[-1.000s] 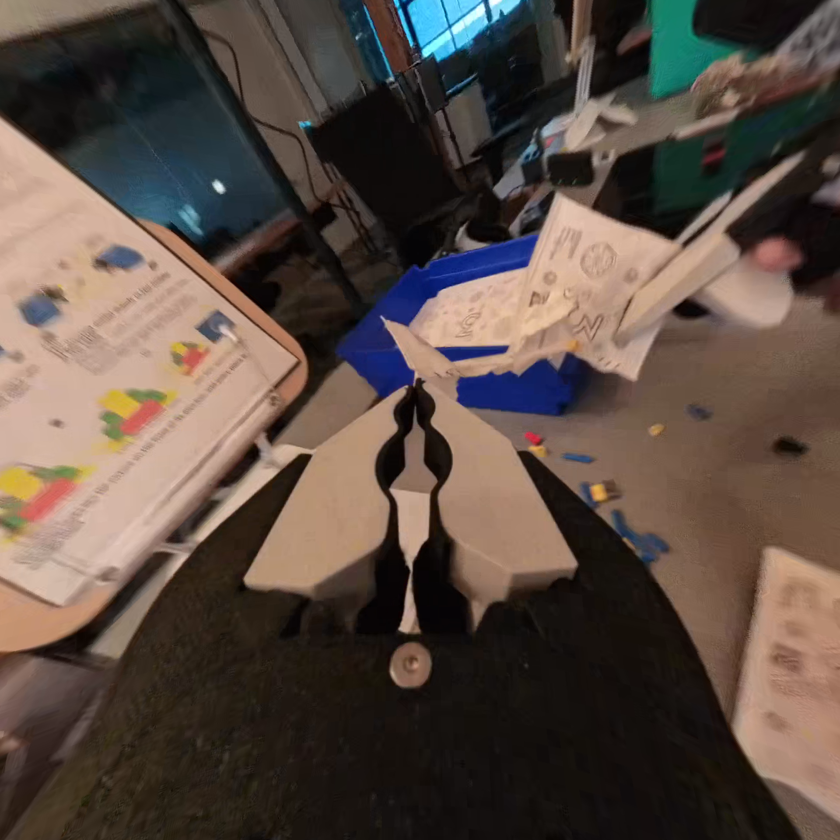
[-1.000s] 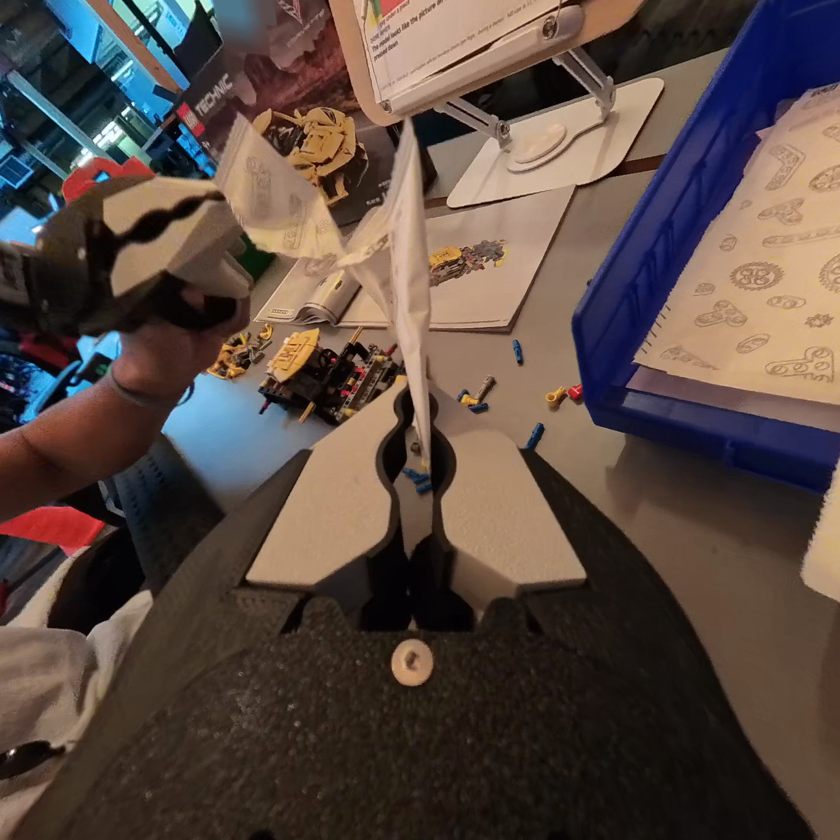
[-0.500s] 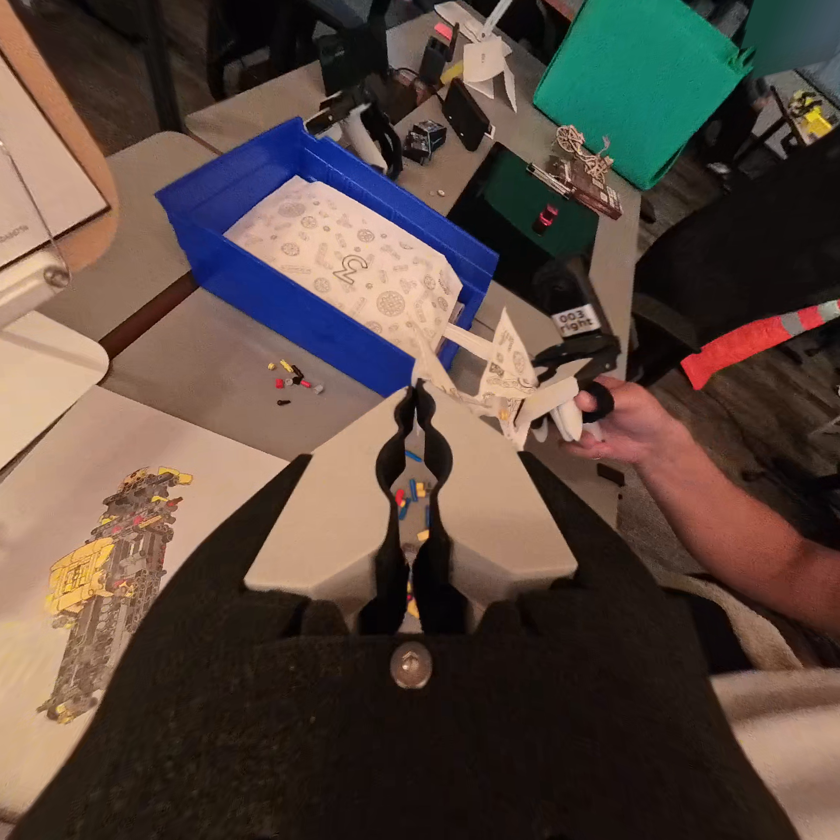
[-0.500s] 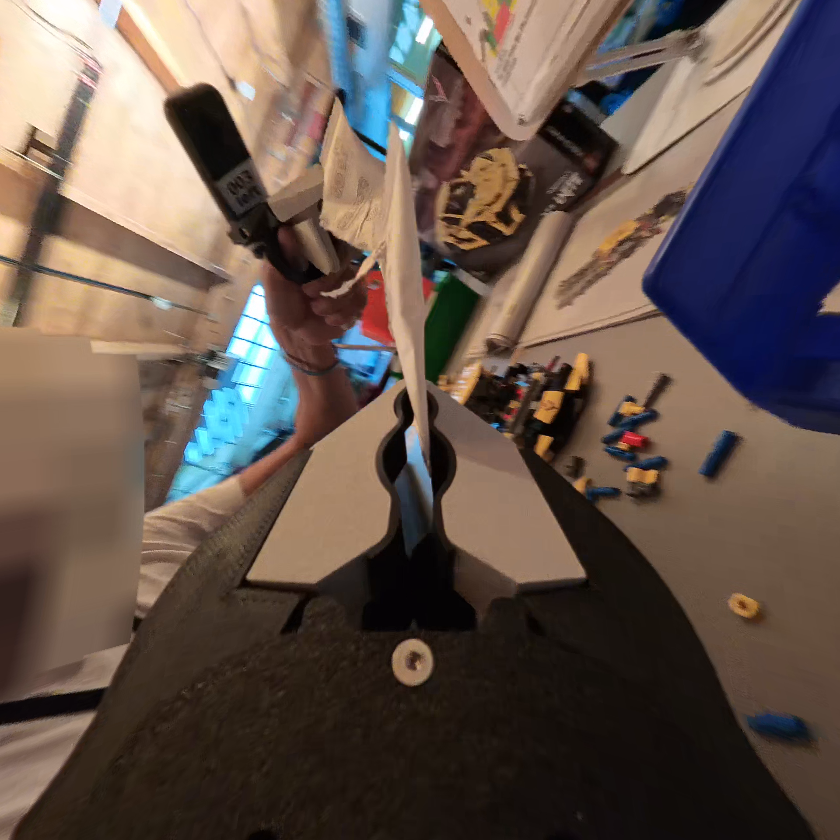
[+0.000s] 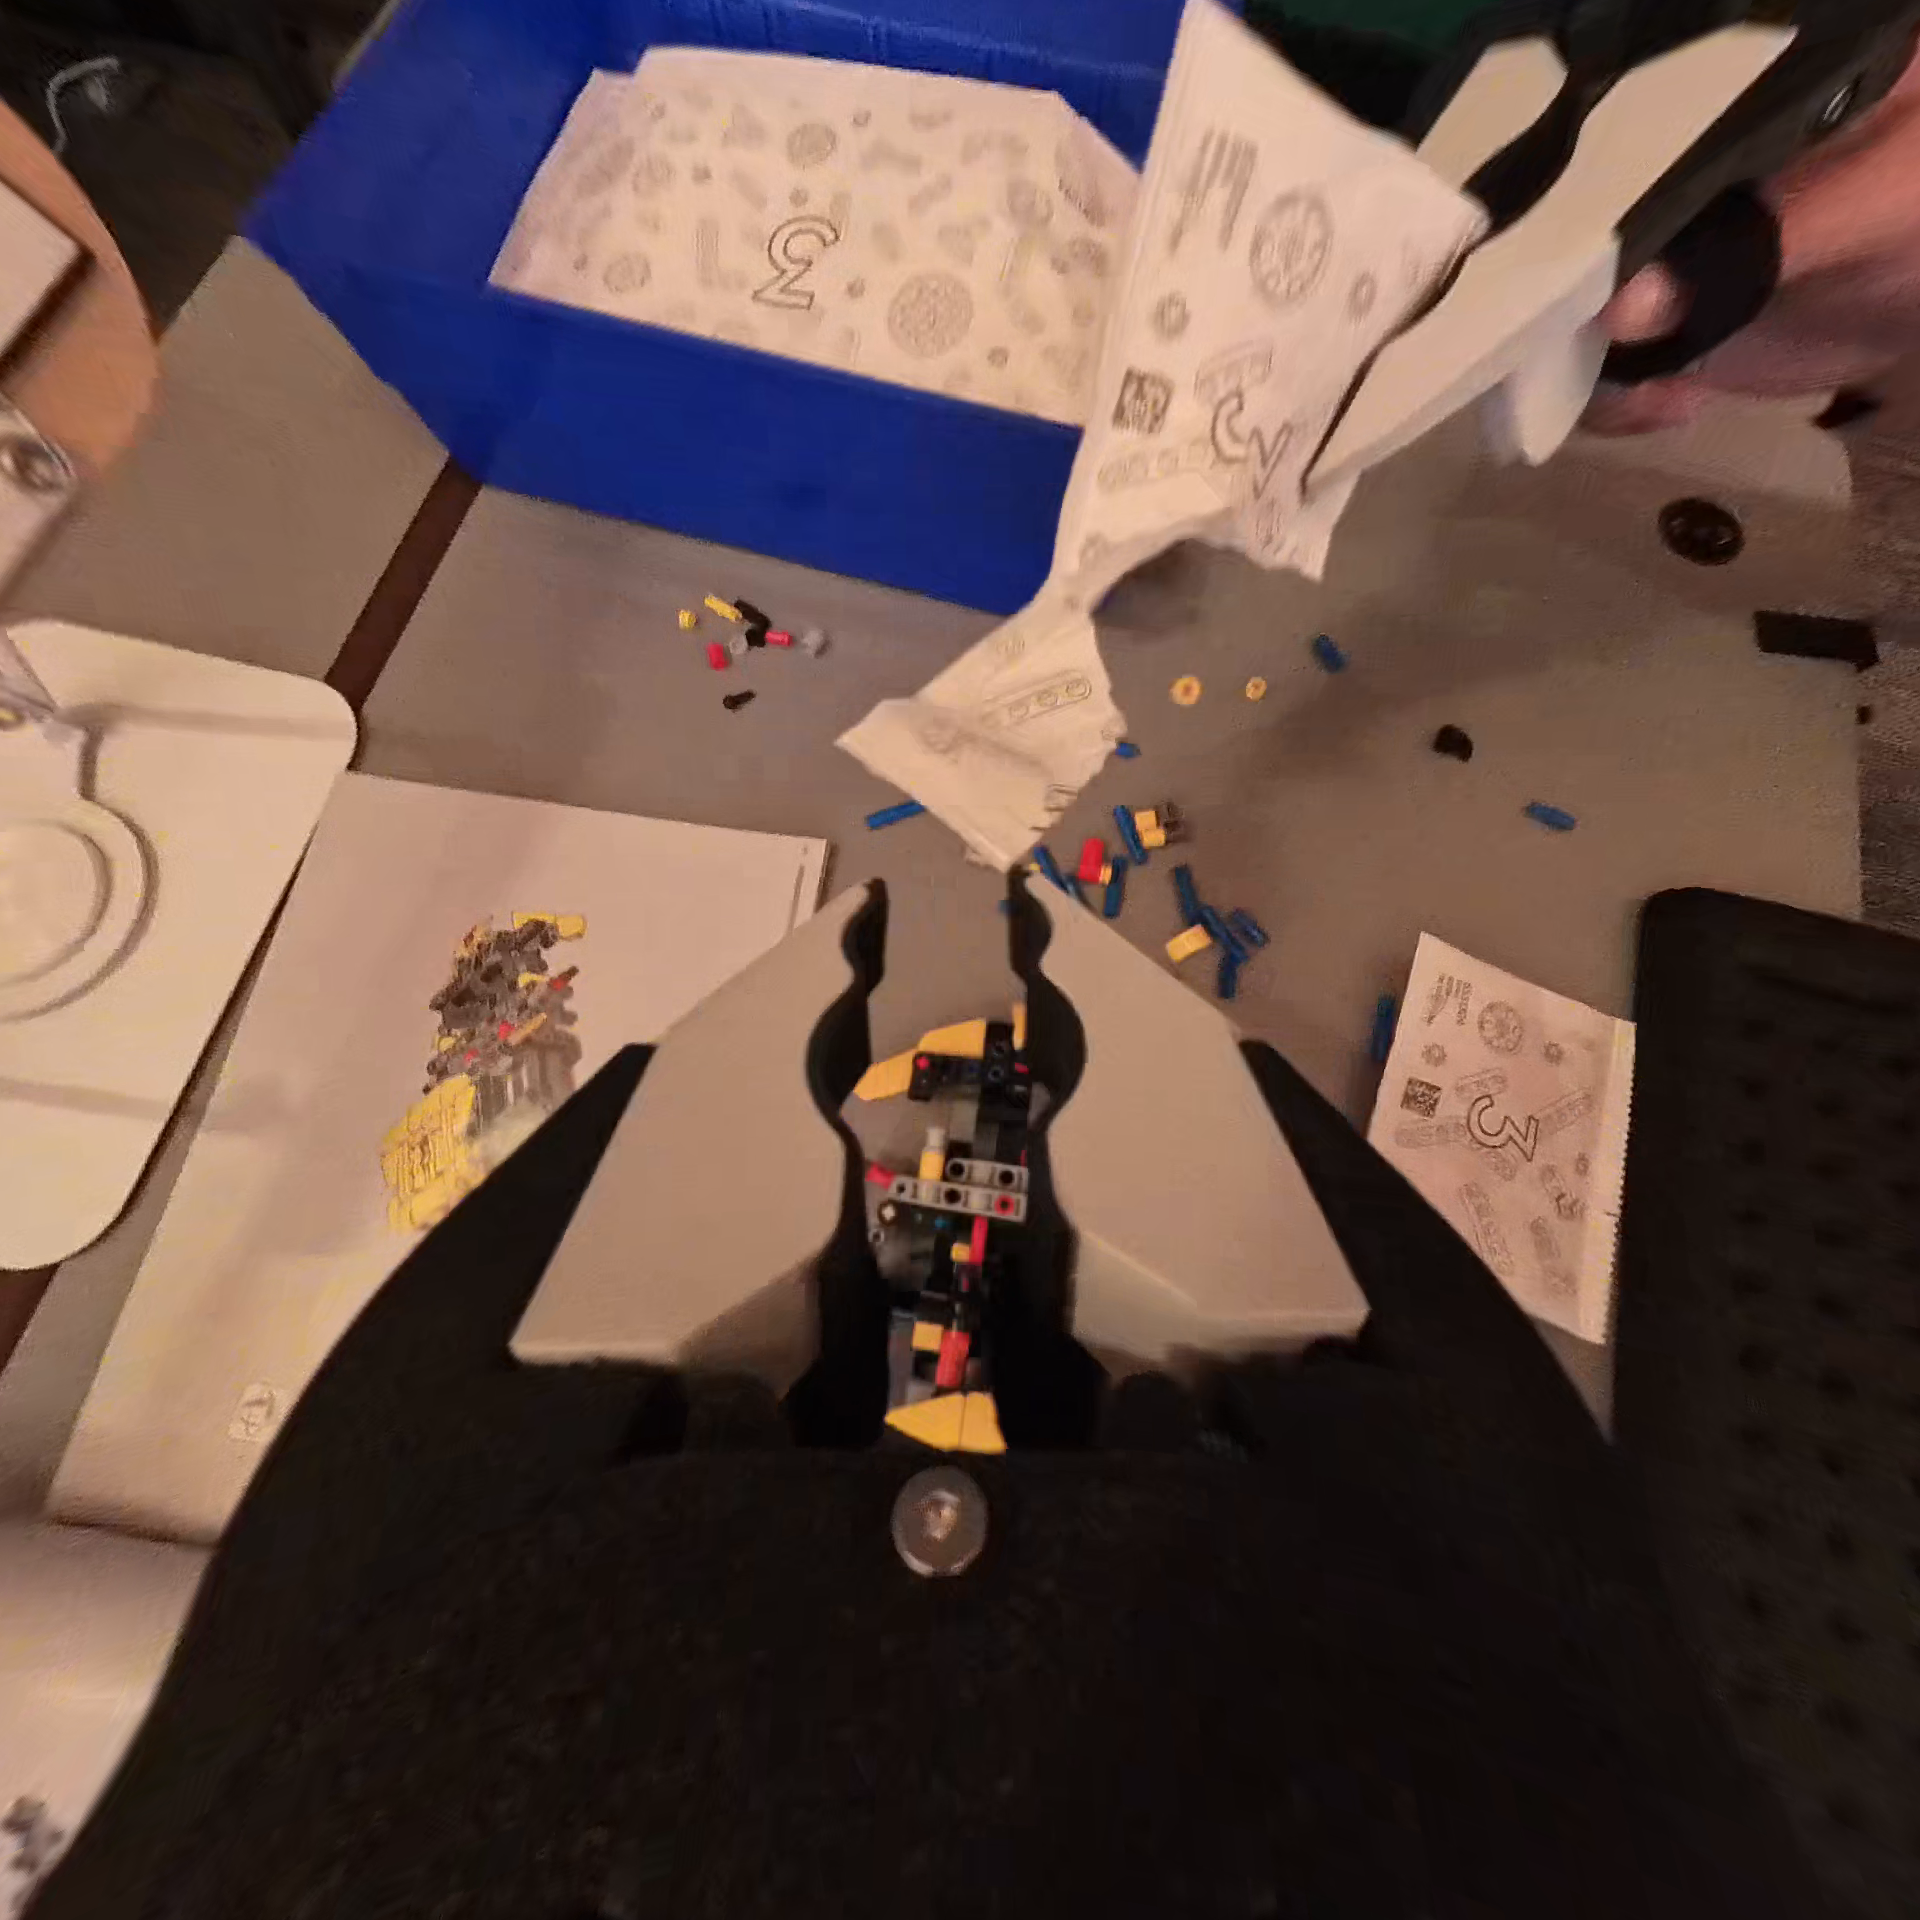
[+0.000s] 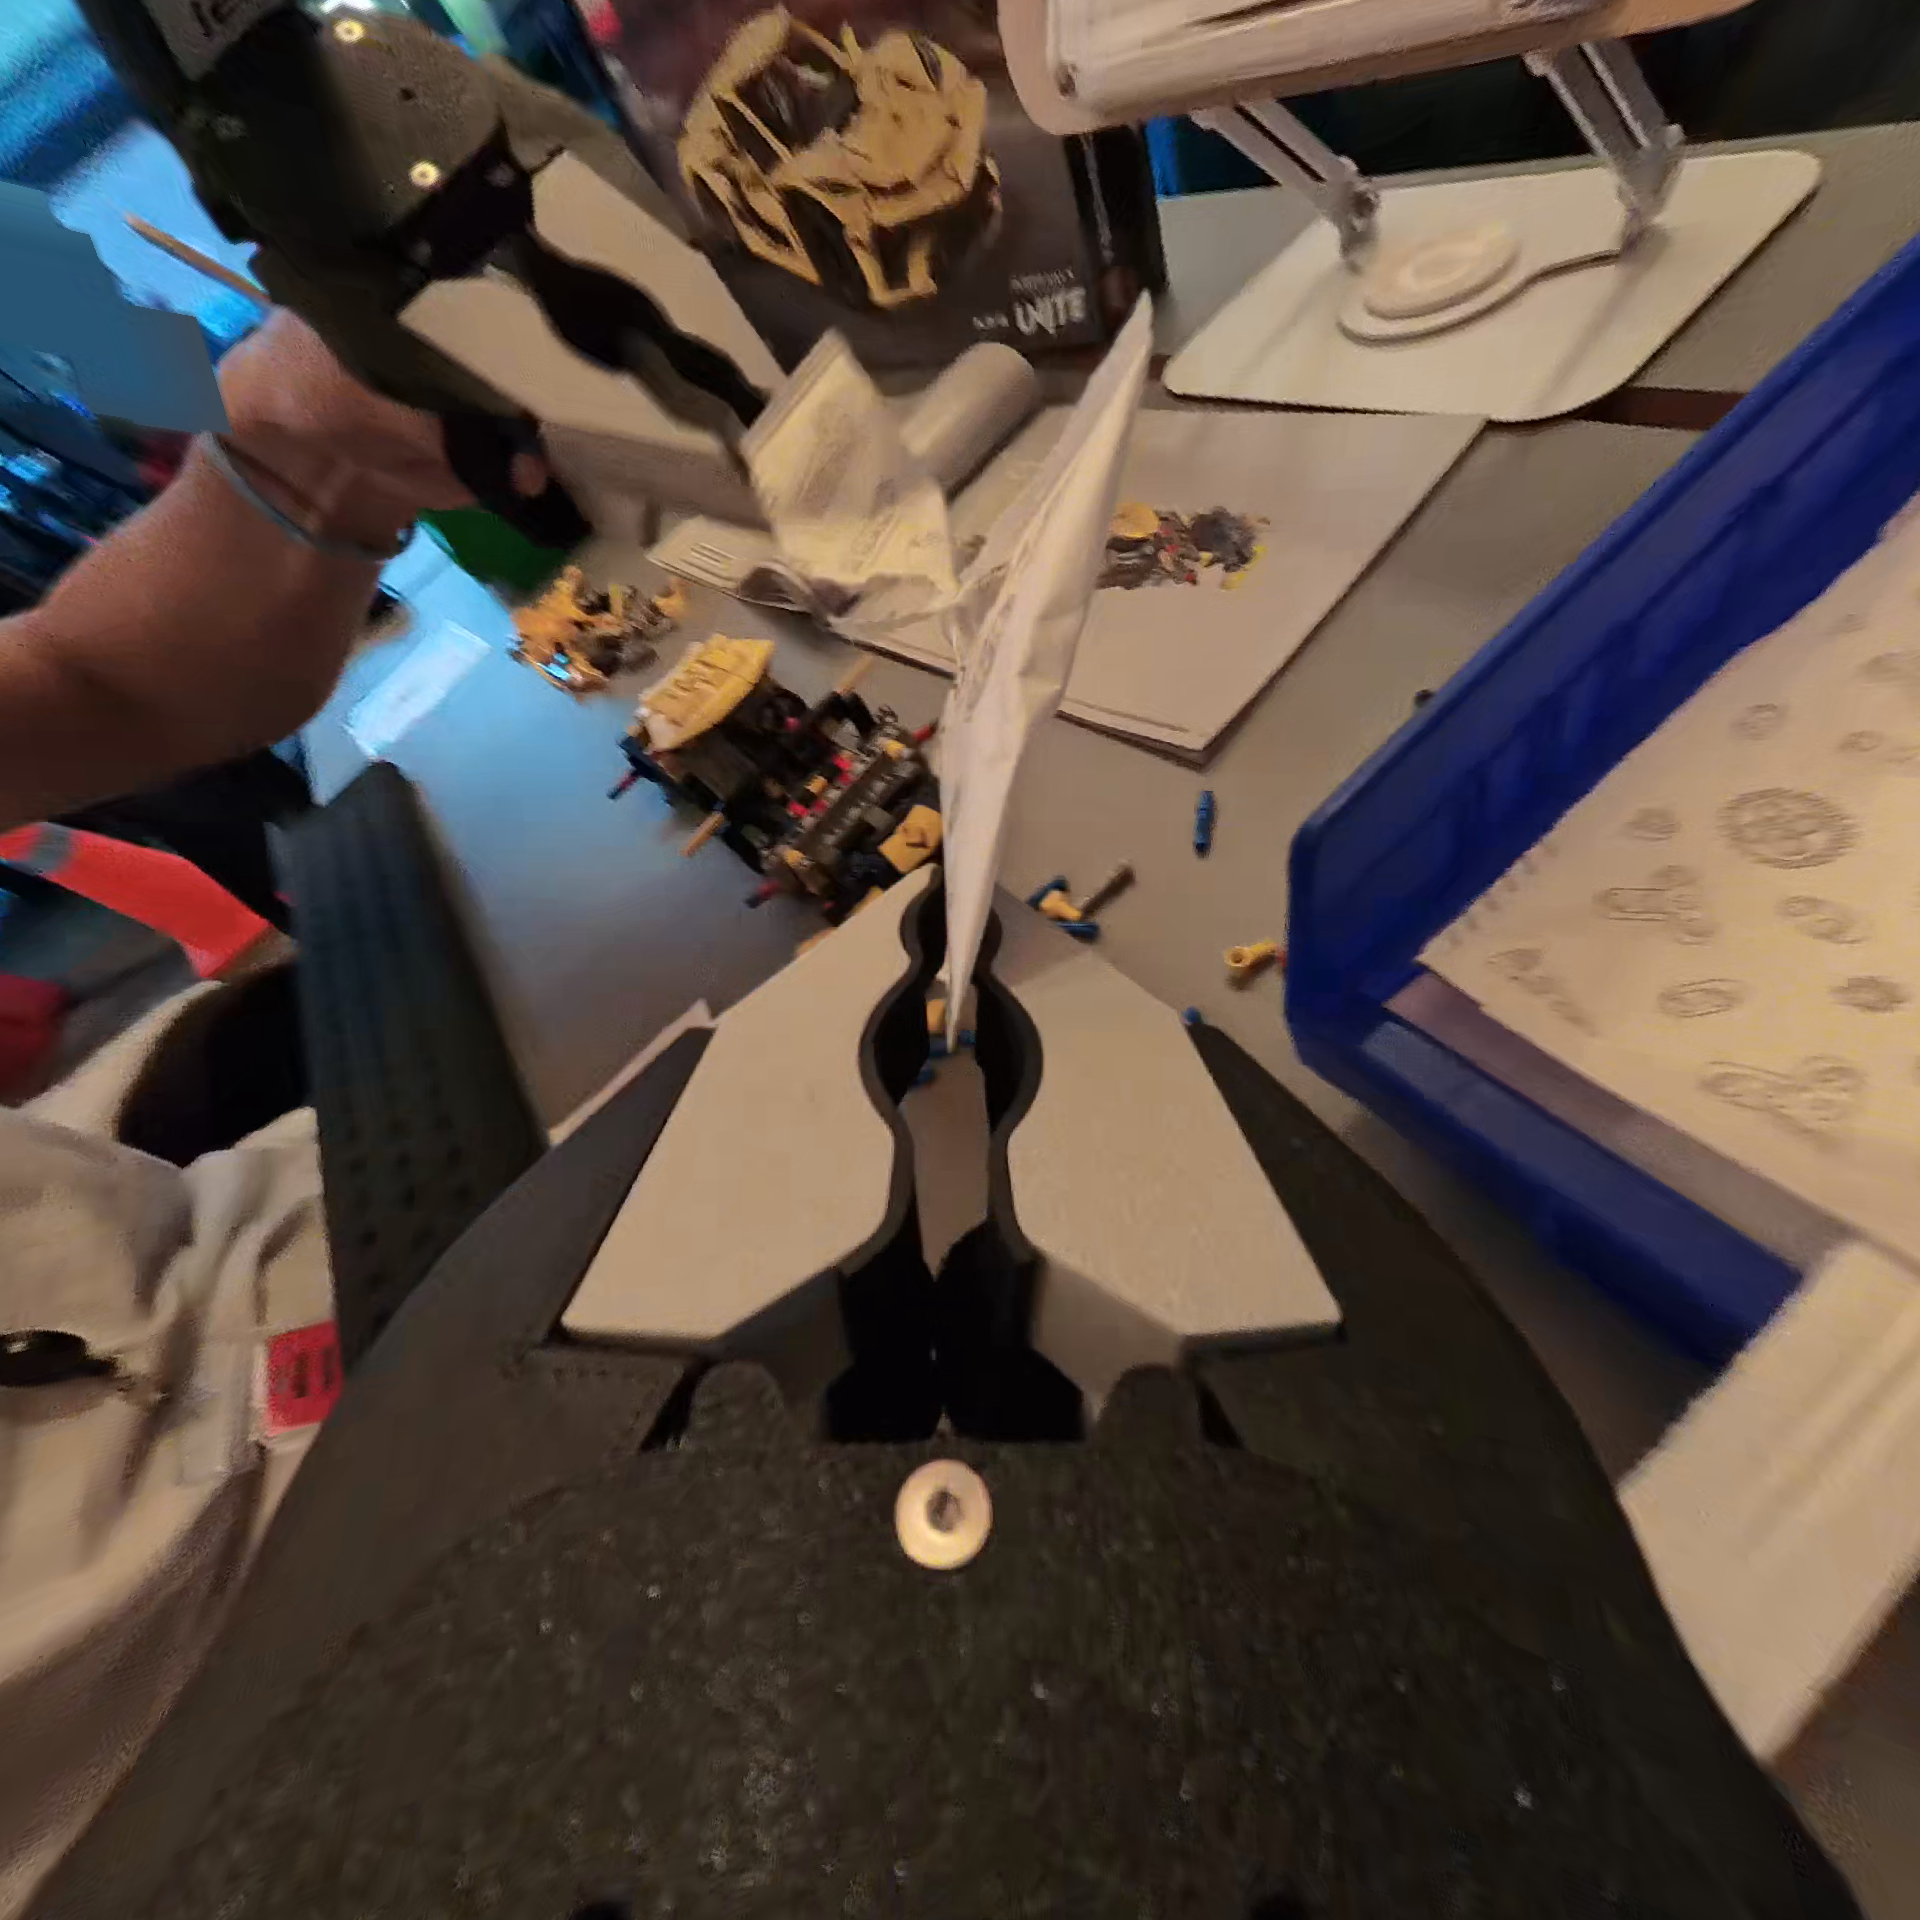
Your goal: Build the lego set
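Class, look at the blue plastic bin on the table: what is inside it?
Inside the blue plastic bin lies a white paper bag printed with grey part outlines. Whatever sits beneath that bag is covered, so it cannot be seen.

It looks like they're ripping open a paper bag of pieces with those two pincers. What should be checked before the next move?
1. Right gripper clamped on the paper bag: ok.
2. Left gripper gripping the bag: not ok; its jaws stand open, with the torn lower corner just beyond them.
3. Bag fully emptied: cannot tell.
4. Loose pieces lying on the table: ok.
5. Partly built model on the table, touched by neither gripper: ok.
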Demonstrator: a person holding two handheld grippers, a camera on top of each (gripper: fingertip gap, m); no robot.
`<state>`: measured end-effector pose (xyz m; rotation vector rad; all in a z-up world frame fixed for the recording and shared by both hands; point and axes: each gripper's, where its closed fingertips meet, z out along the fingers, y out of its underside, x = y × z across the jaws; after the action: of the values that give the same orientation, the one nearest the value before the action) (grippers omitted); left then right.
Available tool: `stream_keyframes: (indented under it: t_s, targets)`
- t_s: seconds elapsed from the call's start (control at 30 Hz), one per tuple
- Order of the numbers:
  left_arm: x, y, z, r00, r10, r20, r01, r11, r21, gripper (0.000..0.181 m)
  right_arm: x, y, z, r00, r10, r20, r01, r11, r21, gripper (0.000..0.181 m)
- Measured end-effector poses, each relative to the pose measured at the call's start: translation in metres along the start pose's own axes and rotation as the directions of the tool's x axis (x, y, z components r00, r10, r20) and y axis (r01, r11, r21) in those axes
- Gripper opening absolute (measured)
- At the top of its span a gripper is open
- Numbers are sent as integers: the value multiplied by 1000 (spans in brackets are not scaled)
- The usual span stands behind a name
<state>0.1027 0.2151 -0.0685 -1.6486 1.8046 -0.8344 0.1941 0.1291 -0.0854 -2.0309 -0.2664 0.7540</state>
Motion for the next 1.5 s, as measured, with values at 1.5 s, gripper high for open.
stream_keyframes:
  t_s: [1.5]
  targets:
    - [44,-29,23,881,218,-420,-72,939,335,0,-26,-15,17,860,-490,140,510,829,-230,0]
